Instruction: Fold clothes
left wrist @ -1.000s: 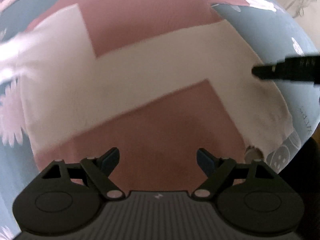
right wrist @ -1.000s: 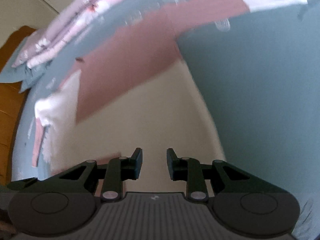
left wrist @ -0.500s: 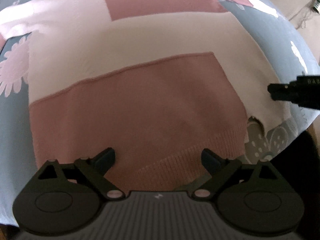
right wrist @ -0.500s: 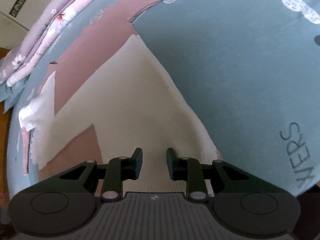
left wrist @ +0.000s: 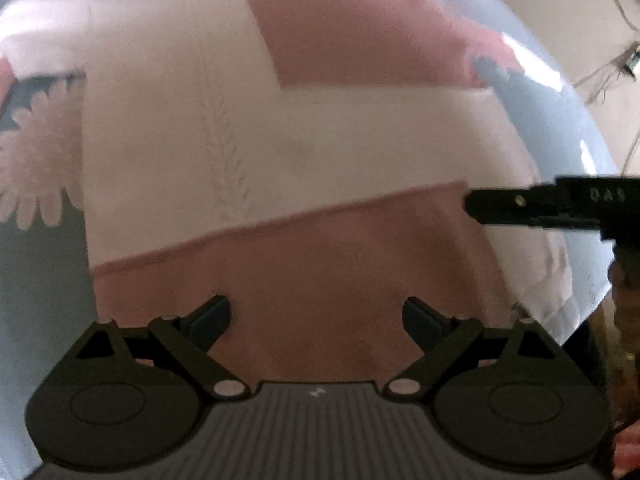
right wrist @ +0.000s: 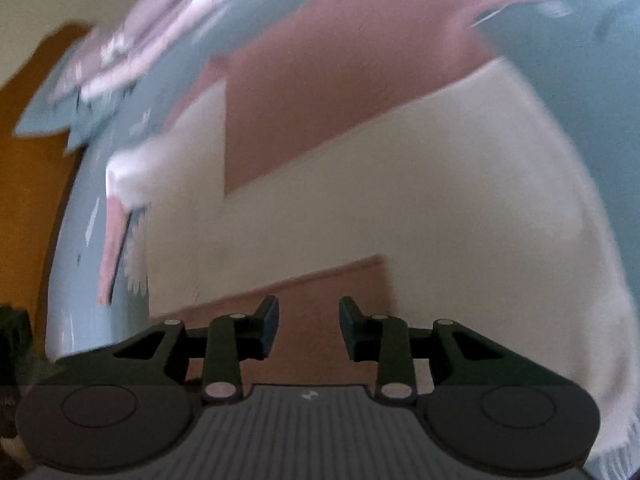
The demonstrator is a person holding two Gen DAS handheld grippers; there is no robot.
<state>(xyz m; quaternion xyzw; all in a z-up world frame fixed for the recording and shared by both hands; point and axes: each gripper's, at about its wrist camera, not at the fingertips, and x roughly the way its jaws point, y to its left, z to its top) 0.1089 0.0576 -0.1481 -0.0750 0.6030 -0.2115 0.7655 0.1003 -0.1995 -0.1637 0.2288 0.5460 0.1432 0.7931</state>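
A knitted sweater (left wrist: 320,152) in pink and cream blocks lies spread flat on a blue-grey bedsheet (left wrist: 36,280). My left gripper (left wrist: 316,318) hangs over its lower pink panel with the jaws wide open and nothing between them. The right gripper's fingers (left wrist: 516,204) reach in from the right edge of the left wrist view, over the sweater's right side. In the right wrist view the sweater (right wrist: 400,184) fills the frame, blurred. There my right gripper (right wrist: 308,322) hovers above the pink panel, its jaws opening with no cloth between the pads.
The bedsheet (right wrist: 592,52) carries white flower prints (left wrist: 32,160). Folded pink and blue bedding (right wrist: 120,52) is piled at the far left. An orange wooden surface (right wrist: 28,168) borders the bed. Pale floor with cables (left wrist: 600,76) shows at upper right.
Both views have slid across the sweater. The right gripper has swung left from the sweater's right edge to over its middle, and its jaws stand wider. The left gripper stays wide open.
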